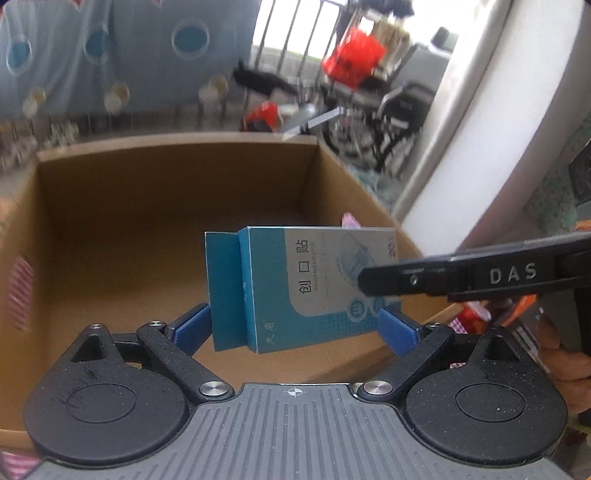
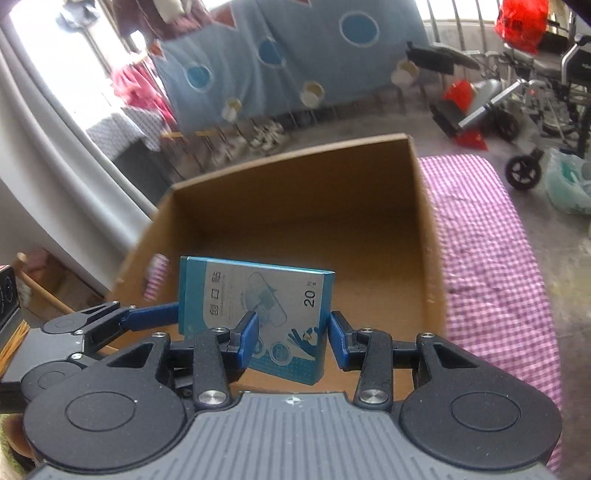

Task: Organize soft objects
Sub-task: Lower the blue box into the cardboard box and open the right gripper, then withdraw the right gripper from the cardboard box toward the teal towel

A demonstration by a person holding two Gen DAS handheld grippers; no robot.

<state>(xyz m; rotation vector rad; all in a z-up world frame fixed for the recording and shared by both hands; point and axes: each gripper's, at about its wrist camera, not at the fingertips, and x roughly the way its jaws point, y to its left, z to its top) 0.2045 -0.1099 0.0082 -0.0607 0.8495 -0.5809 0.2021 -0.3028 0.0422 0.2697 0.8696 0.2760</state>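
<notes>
Holding 1 blue plaster box (image 1: 295,288) above the open cardboard box (image 1: 110,192), both grippers — left gripper (image 1: 295,325), right gripper (image 2: 291,332) — clamp it, jaws partly closed.

I count one blue bandage box (image 1: 306,288), one open cardboard carton (image 2: 303,206), and two grippers: my left gripper (image 1: 297,326) and my right gripper (image 2: 291,334). Behind them I see one checked cloth (image 2: 487,258), one wheelchair (image 2: 546,96) and one red bag (image 2: 521,22).
</notes>
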